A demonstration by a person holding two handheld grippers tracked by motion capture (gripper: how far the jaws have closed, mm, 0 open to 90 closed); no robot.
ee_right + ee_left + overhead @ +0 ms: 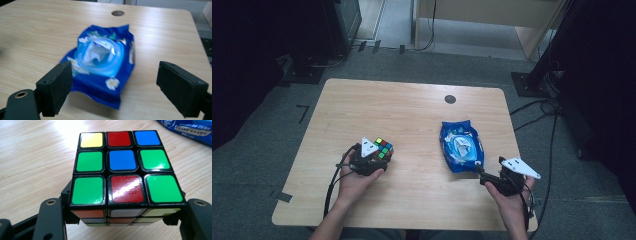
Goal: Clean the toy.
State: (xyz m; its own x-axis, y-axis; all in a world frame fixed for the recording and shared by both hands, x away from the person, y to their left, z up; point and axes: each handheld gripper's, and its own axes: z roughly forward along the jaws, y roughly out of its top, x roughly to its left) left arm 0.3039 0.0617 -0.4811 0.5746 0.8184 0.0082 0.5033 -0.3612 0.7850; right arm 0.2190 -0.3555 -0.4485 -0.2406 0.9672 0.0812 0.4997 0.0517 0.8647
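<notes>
A Rubik's cube (383, 148) sits at the table's front left, its top face (125, 170) mixed green, red, blue and yellow. My left gripper (379, 159) is shut on the cube, a black jaw pressed to each side (123, 220). A blue wet-wipes packet (461, 146) with a pale round lid lies flat at the front right. My right gripper (484, 176) is just in front of its near corner, open. In the right gripper view the packet (105, 60) lies ahead of the wide-spread jaws (116, 83), which touch nothing.
The wooden table (412, 110) has a round cable hole (450, 99) near its far edge, also visible as a hole (118, 13) beyond the packet. Cables and dark stand bases lie on the floor to the right (542, 105). A corner of the packet (185, 130) lies beyond the cube.
</notes>
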